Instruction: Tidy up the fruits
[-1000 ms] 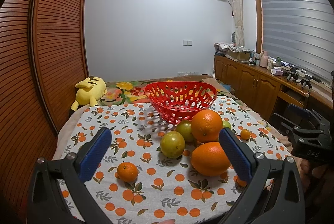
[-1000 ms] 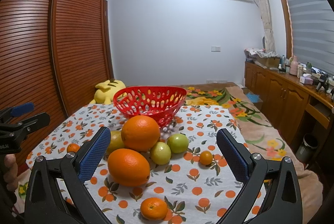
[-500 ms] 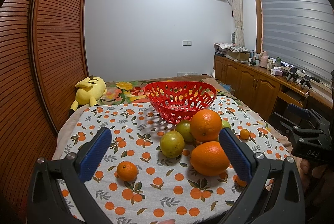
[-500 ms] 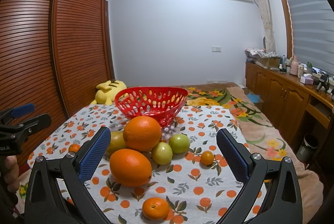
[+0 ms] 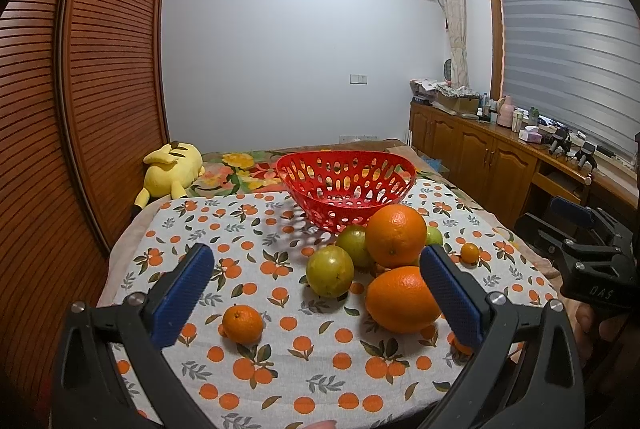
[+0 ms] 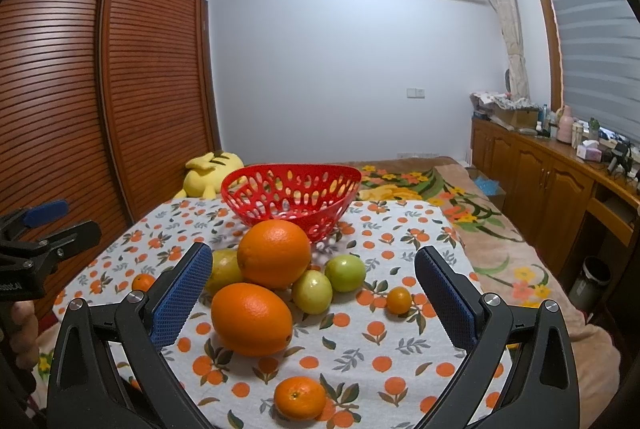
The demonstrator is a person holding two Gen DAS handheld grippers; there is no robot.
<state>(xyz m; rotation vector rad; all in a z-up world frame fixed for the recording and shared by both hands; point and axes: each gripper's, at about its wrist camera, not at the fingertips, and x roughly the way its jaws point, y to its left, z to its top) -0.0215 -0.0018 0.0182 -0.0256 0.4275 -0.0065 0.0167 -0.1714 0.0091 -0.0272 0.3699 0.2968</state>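
- Two large oranges [image 6: 273, 253], three green fruits [image 6: 311, 291] and a yellowish one [image 6: 225, 269] cluster on the bench's orange-print cloth [image 6: 400, 349], just in front of the empty red basket [image 6: 291, 195].
- Small tangerines lie apart: one at the near edge [image 6: 300, 398], a smaller one [image 6: 399, 299] to the right, another [image 5: 243, 323] to the left.
- Left gripper [image 5: 320, 303]: fingers spread wide, holding nothing, above the cloth.
- Right gripper [image 6: 314, 299]: fingers likewise wide apart and empty.
- A yellow plush toy [image 5: 172, 171] lies behind, by the wardrobe [image 5: 80, 109].
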